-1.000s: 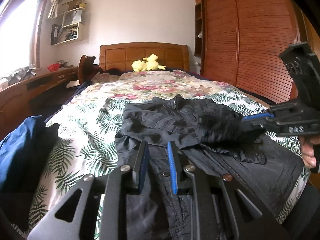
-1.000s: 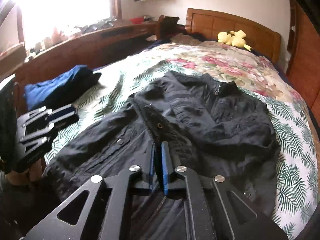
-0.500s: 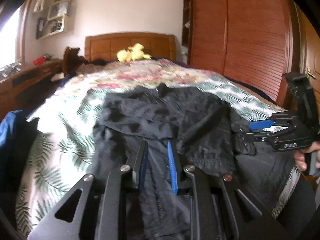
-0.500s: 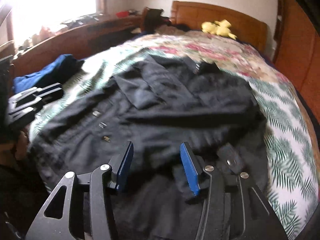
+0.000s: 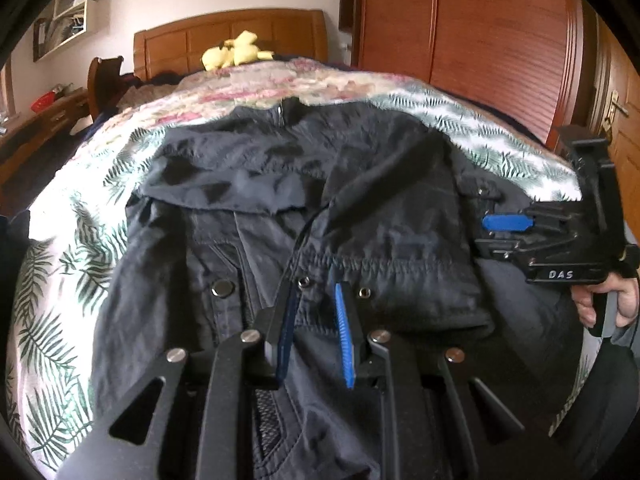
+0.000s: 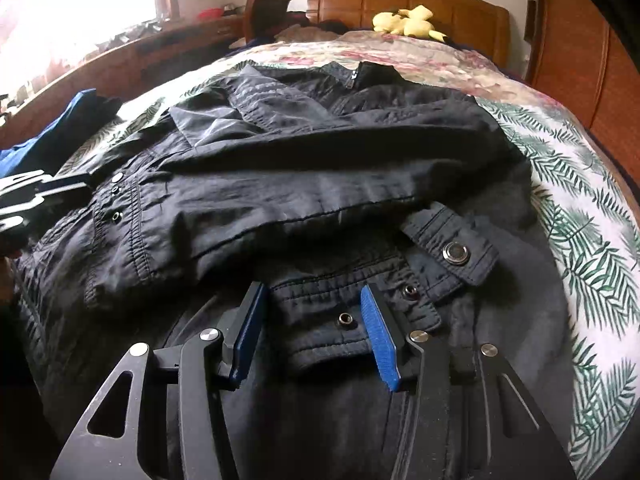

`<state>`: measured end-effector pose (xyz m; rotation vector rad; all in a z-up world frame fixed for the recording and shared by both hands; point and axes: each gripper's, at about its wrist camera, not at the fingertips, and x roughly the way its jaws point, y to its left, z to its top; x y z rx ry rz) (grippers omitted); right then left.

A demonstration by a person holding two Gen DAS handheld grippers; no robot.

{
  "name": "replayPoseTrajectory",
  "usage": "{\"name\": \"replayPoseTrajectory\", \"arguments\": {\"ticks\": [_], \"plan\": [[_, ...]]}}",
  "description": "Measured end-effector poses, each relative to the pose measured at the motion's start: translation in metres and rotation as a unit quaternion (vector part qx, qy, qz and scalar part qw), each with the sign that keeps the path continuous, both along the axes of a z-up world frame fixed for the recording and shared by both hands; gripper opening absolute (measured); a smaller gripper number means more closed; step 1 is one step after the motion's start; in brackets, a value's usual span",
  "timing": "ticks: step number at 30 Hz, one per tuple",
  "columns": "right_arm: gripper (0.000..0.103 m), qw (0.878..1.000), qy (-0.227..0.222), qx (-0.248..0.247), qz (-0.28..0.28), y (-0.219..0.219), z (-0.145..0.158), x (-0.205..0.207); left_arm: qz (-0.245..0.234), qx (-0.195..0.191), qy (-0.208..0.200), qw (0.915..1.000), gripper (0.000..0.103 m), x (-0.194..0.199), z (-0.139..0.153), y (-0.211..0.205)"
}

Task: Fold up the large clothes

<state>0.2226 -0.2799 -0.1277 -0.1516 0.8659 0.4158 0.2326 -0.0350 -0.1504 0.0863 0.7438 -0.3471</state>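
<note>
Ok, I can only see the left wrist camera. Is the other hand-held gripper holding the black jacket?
Observer: No. In the right wrist view, the right hand-held gripper is open, with a sleeve cuff showing between its fingers.
Child: Are there other clothes?
Observer: Yes, a blue garment lies on the bed, left of the black jacket.
Child: Is there a window?
Observer: Yes, a bright window is beyond that blue garment.

Bed (image 6: 592,208): black jacket (image 6: 320,168), yellow plush (image 6: 404,20), maybe blue garment (image 6: 48,136).
</note>
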Motion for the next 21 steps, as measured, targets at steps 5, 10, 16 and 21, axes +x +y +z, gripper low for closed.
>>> {"name": "replayPoseTrajectory", "arguments": {"ticks": [5, 10, 16, 21], "plan": [[0.051, 1.0, -0.006, 0.008, 0.001, -0.001, -0.003, -0.003, 0.013, 0.015, 0.023, 0.9995, 0.019, 0.009, -0.013, -0.001], [0.051, 1.0, -0.007, 0.017, 0.001, -0.002, -0.004, -0.002, 0.024, 0.026, 0.038, 0.9987, 0.022, 0.016, -0.02, -0.003], [0.051, 1.0, -0.012, 0.02, 0.001, -0.004, -0.004, -0.005, 0.039, 0.027, 0.054, 0.9974, 0.027, 0.024, -0.023, -0.001], [0.051, 1.0, -0.012, 0.023, 0.001, -0.004, -0.004, -0.005, 0.044, 0.039, 0.053, 0.9969, 0.027, 0.021, -0.021, -0.004]]}}
